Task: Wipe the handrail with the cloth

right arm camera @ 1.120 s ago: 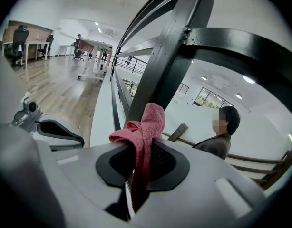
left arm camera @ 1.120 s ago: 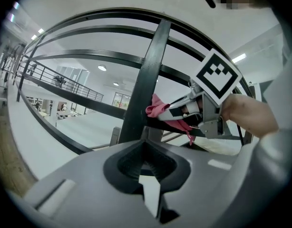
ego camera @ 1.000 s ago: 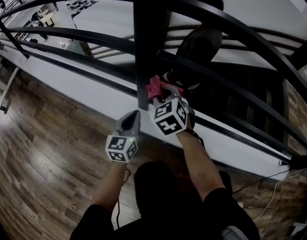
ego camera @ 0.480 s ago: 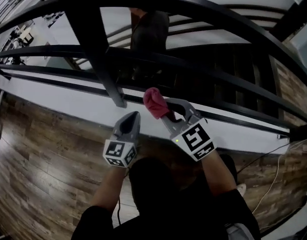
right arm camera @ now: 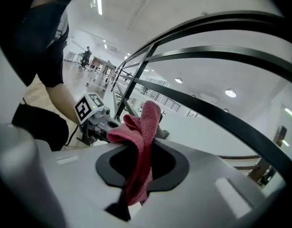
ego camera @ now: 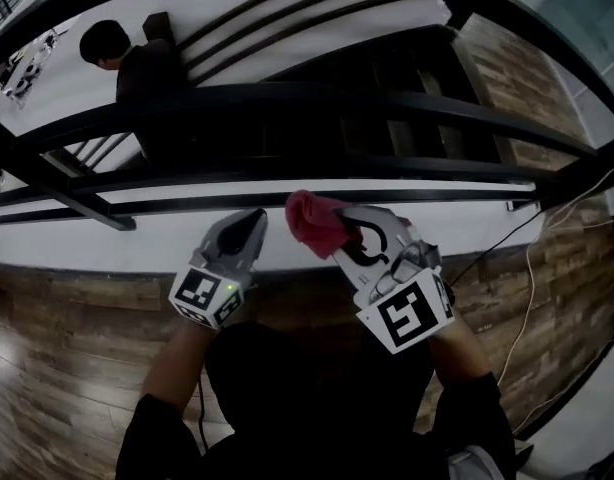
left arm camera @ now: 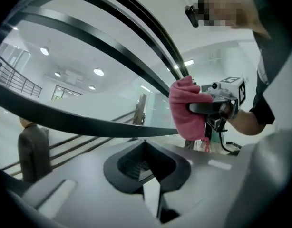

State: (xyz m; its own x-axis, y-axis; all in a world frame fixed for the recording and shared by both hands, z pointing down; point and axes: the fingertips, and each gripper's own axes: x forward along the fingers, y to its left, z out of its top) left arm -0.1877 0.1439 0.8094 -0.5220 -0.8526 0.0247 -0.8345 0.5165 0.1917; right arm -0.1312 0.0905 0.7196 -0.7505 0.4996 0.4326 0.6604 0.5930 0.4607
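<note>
Since earlier frame: right tongs point(ego camera: 332, 240) carry cloth point(ego camera: 309, 220) away from post point(ego camera: 72, 206).
Right tongs pinch cloth; bunch near lower bar point(ego camera: 187, 204), contact unclear.
Left tongs point(ego camera: 249, 228) pressed together, empty.
Recommended: press bunch onto handrail point(ego camera: 287, 100), stroke lengthwise, maintain firm pinch.

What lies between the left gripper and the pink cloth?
Nothing. In the head view, only a bare gap separates the left gripper from the cloth clamped in the right gripper; the white ledge shows behind it.
</note>
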